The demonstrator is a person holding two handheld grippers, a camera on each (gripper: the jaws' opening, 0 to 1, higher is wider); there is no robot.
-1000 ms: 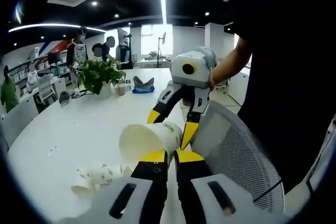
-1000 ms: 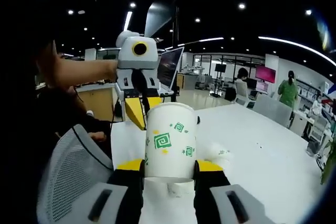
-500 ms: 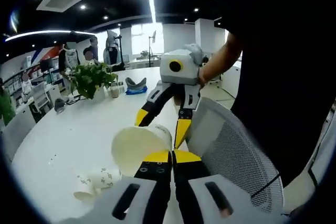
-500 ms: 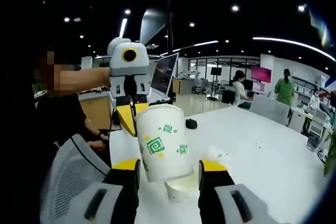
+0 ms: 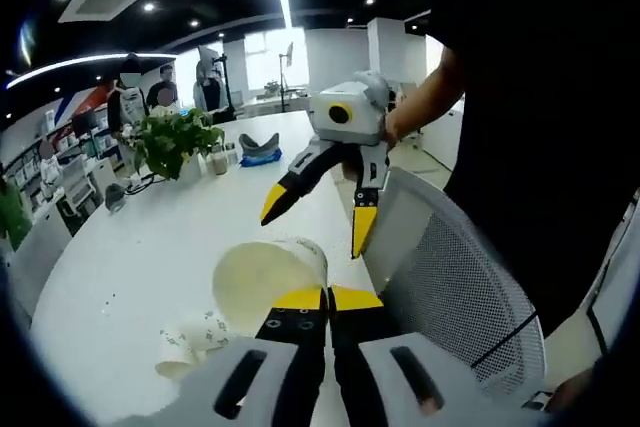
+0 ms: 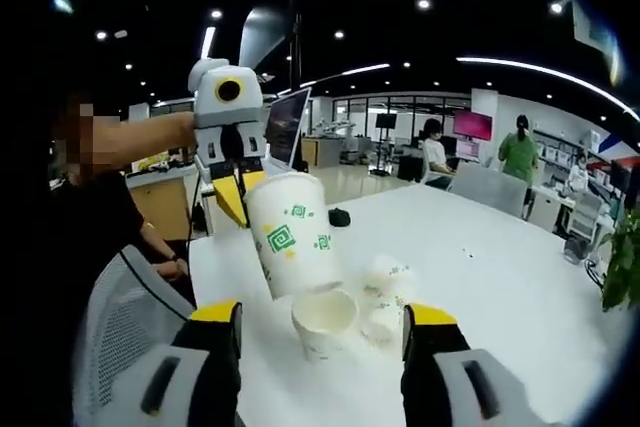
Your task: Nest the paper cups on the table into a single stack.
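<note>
My left gripper (image 5: 325,297) is shut on the rim of a white paper cup (image 5: 265,282) with green square marks, its mouth turned toward this camera. In the right gripper view the same cup (image 6: 290,237) hangs tilted above the table, pinched by the left gripper (image 6: 240,202). My right gripper (image 6: 323,315) stands open, its jaws wide apart and clear of the cup; from the left gripper view the right gripper (image 5: 318,225) hovers just beyond the cup. An upright cup (image 6: 325,322) and some tipped cups (image 6: 385,277) rest on the table; tipped cups (image 5: 195,342) lie near the left gripper.
The white table (image 5: 130,237) stretches away, with a potted plant (image 5: 175,142) and small items at its far end. A grey mesh chair (image 5: 450,287) stands at the near edge by the person. An open laptop (image 6: 285,127) sits behind. People stand and sit in the background.
My right gripper has opened, let go of the cup's body and drawn back. The cup stays in my left gripper, now tilted over the upright cup on the table.
</note>
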